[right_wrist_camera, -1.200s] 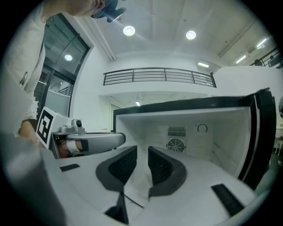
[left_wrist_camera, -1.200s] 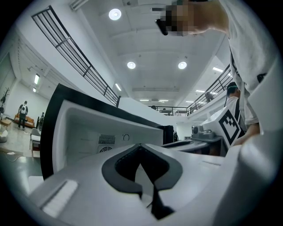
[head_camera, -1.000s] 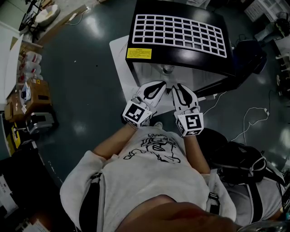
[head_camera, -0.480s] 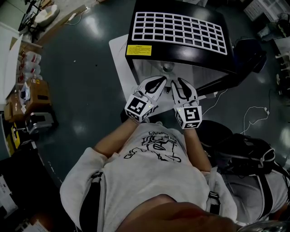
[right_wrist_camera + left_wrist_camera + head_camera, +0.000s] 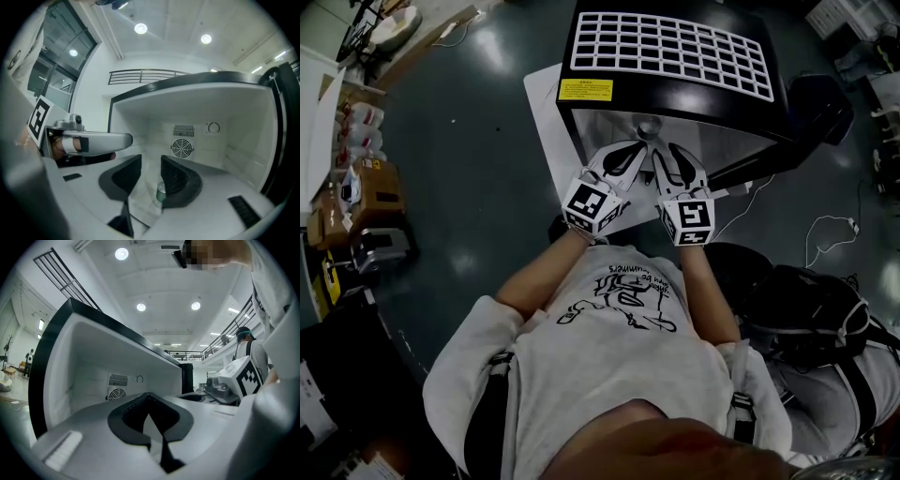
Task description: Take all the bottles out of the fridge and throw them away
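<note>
Fridge open, I judge no bottle is out yet

My right claw [image 5: 150, 162] has just been opening, its jaws apart and gripping nothing; the green-capped bottle [image 5: 161, 191] waits just ahead of its tips inside the fridge [image 5: 201, 105]. My left claw [image 5: 149, 397], beside it, is closed and empty

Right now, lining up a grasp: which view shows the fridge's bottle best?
The right gripper view: the bottle stands in the fridge, green top plain, beyond the right gripper's empty fingers, which have just been opening. The head view shows only its round top; the left gripper view doesn't show it.
</note>
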### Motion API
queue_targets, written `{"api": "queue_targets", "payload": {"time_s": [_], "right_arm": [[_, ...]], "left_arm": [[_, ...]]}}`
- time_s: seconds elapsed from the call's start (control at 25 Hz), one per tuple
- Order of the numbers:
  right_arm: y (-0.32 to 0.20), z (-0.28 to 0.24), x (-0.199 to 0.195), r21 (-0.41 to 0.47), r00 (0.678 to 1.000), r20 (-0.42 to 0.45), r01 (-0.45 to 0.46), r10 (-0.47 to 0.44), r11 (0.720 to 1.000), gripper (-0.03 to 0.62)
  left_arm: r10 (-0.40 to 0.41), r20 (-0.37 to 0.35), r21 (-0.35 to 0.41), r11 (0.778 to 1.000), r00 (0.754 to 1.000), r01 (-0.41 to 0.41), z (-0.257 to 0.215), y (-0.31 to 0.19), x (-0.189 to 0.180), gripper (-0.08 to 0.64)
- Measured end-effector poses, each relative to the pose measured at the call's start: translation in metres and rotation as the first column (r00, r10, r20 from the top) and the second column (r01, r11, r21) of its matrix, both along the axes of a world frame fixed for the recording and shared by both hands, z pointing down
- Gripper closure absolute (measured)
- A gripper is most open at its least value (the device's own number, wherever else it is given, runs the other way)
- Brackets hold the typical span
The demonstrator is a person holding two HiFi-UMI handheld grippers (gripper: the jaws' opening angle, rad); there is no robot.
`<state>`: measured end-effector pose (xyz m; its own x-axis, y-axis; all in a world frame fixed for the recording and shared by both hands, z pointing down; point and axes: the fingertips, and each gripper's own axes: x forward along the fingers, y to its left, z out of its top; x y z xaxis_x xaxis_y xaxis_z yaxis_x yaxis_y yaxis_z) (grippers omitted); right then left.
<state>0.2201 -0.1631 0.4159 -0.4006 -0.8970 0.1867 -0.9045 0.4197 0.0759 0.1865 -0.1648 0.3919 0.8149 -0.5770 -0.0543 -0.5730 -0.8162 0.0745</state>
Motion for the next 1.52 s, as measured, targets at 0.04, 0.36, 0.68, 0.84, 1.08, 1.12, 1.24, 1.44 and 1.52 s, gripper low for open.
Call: {"api": "queue_targets", "payload": {"time_s": [0.04,0.36,0.68,0.84,1.08,1.12,1.24,1.44,1.52], "right_arm": [[-0.003,0.002,0.001,0.002,1.0,-0.001,-0.002,0.002,1.0,0.494],[-0.022,0.016,0.007,-0.008,1.0,-0.005,-0.024,0.024,1.0,0.466],[-0.046,0.029,0.011,-0.011,0.999,-0.007,-0.042,0.042,0.999,0.436],[-0.06,0.035,0.015,-0.009,0.999,0.003,-0.048,0.048,0.999,0.425],[-0.077,0.042,0.015,0.005,0.999,0.02,-0.046,0.045,0.999,0.405],[-0.079,0.044,0.015,0.005,0.999,0.018,-0.044,0.044,0.999,0.405],[-0.086,0.049,0.012,0.002,0.999,0.014,-0.041,0.041,0.999,0.4],[-0.096,0.056,0.009,0.0,0.999,0.009,-0.044,0.044,0.999,0.399],[-0.101,0.059,0.009,-0.003,0.999,0.005,-0.048,0.048,0.999,0.397]], "left_arm": [[-0.002,0.001,0.0,1.0,1.0,0.002,0.002,-0.002,0.001,0.551],[-0.035,0.011,-0.012,0.999,0.999,0.036,0.018,-0.017,0.002,0.552],[-0.064,0.021,-0.013,0.998,0.998,0.064,0.029,-0.038,0.006,0.551],[-0.07,0.024,-0.013,0.997,0.997,0.071,0.033,-0.048,0.01,0.551],[-0.08,0.038,-0.008,0.997,0.996,0.08,0.039,-0.06,0.011,0.551],[-0.083,0.038,-0.009,0.996,0.996,0.084,0.04,-0.063,0.011,0.551],[-0.089,0.041,-0.006,0.996,0.995,0.089,0.042,-0.069,0.011,0.552],[-0.102,0.048,-0.007,0.995,0.994,0.102,0.046,-0.08,0.01,0.552],[-0.103,0.051,-0.01,0.995,0.993,0.104,0.047,-0.084,0.01,0.551]]}}
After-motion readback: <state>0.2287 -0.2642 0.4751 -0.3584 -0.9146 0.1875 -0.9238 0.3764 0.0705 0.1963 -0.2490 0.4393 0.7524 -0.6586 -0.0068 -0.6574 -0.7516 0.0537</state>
